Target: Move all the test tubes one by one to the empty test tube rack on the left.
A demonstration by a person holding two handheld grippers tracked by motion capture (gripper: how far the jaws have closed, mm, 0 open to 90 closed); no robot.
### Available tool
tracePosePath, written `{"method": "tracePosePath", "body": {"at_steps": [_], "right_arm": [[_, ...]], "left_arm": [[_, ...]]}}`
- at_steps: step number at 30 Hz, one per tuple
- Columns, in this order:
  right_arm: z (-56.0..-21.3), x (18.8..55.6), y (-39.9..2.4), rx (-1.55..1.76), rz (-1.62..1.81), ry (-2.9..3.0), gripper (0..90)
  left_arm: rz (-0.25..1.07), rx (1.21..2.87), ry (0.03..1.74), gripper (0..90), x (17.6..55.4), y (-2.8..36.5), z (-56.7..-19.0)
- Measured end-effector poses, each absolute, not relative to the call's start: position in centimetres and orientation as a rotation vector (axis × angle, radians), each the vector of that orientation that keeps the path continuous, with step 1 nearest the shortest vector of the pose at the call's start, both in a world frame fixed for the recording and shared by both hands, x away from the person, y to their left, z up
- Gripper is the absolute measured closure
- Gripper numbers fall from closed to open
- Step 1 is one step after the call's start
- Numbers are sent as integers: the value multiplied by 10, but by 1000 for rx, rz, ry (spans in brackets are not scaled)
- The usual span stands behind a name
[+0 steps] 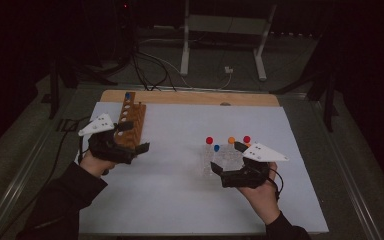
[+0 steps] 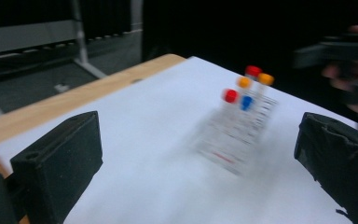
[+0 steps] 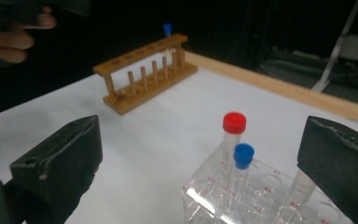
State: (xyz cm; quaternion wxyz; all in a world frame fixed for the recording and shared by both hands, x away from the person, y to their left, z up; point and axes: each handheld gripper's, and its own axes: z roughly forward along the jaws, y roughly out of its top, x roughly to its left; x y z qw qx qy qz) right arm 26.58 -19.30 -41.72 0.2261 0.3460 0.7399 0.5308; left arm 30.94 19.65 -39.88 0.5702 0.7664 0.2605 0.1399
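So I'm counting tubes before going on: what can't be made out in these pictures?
- Clear rack, high view: the right gripper covers its near side, so the tube count is unsure.
- Same rack, left gripper view: motion blur smears the tubes and printed marks.
- Same rack, right gripper view: cut off by the bottom edge and the right jaw.
- Wooden rack, high view: too dim and small to check every hole.

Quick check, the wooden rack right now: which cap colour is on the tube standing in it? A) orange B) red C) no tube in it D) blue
D: a single blue-capped tube stands at the far end of the wooden rack; the red and orange caps, with one more blue, are on tubes in the clear plastic rack by the right gripper.
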Motion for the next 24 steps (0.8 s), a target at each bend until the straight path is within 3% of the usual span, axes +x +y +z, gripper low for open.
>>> {"method": "tracePosePath", "body": {"at_steps": [2,4,8,24], "right_arm": [[-422,271,-191,971,1455,2059,3],[-428,274,-192,982,1455,2063,152],[-437,281,-190,1020,1412,2060,192],[-459,300,-183,1177,1188,2120,500]], "left_arm": [[310,1804,592,18,301,193,-405],[302,1806,577,18,294,190,-412],[280,1801,564,18,283,186,-423],[271,1873,528,18,264,171,-454]]}}
